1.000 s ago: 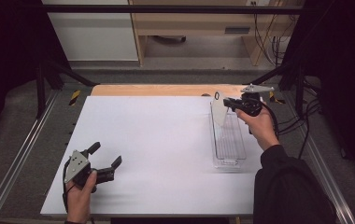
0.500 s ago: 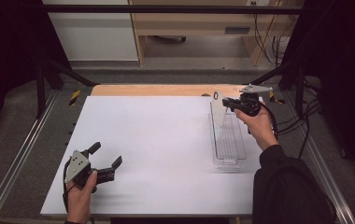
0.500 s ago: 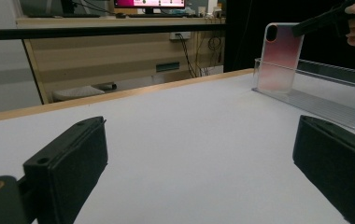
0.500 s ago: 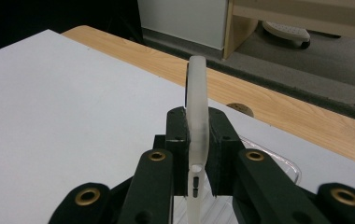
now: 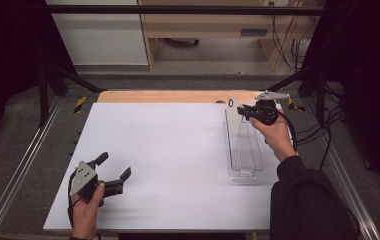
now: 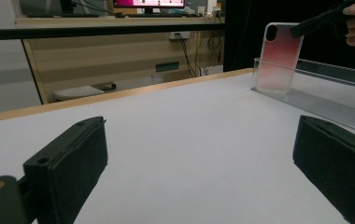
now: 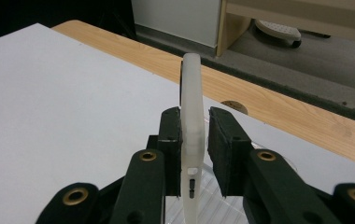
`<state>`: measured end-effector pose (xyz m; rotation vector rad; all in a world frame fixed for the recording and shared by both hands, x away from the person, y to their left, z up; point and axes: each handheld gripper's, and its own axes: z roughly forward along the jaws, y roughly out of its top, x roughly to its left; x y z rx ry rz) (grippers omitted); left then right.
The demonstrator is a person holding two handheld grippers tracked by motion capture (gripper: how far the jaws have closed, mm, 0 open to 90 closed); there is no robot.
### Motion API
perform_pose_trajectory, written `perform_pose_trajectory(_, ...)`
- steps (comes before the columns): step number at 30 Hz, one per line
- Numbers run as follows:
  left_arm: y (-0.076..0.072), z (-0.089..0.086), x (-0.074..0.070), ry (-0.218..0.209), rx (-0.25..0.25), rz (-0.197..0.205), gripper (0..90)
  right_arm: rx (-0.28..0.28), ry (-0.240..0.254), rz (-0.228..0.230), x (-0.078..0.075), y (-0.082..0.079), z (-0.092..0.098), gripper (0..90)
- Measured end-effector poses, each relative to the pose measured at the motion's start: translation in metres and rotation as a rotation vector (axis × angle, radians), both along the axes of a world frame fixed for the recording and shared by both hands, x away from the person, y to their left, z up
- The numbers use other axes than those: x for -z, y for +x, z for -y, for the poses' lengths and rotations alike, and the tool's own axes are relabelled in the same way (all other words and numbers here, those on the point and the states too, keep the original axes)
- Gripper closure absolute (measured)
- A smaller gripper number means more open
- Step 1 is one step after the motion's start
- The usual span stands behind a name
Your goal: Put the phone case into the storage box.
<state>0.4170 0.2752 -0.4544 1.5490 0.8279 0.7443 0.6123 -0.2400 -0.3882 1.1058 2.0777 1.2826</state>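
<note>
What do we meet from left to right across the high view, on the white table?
Left claw, open on the table → phone case, standing upright in the far end of the clear tray → right claw at the case's top edge, with its hand.

bright evenly lit table [image 5: 178, 150], dark surroundings, soft shadows, slightly blurry views

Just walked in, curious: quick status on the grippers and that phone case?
Left gripper open, idle. Right gripper loosening around phone case, upright at clear tray far end. Nothing in the way.
</note>
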Motion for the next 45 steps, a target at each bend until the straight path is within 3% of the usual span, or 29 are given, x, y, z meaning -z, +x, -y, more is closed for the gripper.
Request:
perform_pose_trajectory(13, 0.0, 0.0, 0.0, -0.001, 0.0, -0.001, 2.9, 0.072, -0.021, -0.038, 0.006, -0.006, -0.004, 63.9)
perform_pose_trajectory(20, 0.0, 0.001, 0.0, 0.001, 0.001, 0.0, 2.9, 0.14, -0.027, -0.071, 0.008, -0.011, -0.007, 47.5)
perform_pose_trajectory(23, -0.001, 0.001, 0.0, 0.002, 0.003, 0.001, 2.9, 0.169, -0.039, -0.058, 0.009, -0.013, -0.01, 41.6)
perform_pose_trajectory(26, -0.001, 0.001, -0.001, 0.002, 0.003, 0.001, 2.9, 0.182, -0.045, -0.054, 0.01, -0.016, -0.014, 43.4)
perform_pose_trajectory(30, -0.001, 0.001, -0.001, 0.0, 0.001, 0.002, 2.9, 0.184, -0.056, -0.052, 0.01, -0.02, -0.02, 52.8)
perform_pose_trajectory(40, -0.001, 0.0, -0.001, 0.0, 0.0, 0.003, 3.0, 0.251, -0.065, -0.043, 0.006, -0.021, -0.024, 75.8)
perform_pose_trajectory(45, -0.001, 0.0, -0.001, -0.002, -0.003, 0.003, 3.1, 0.29, -0.079, -0.043, 0.005, -0.019, -0.022, 77.0)
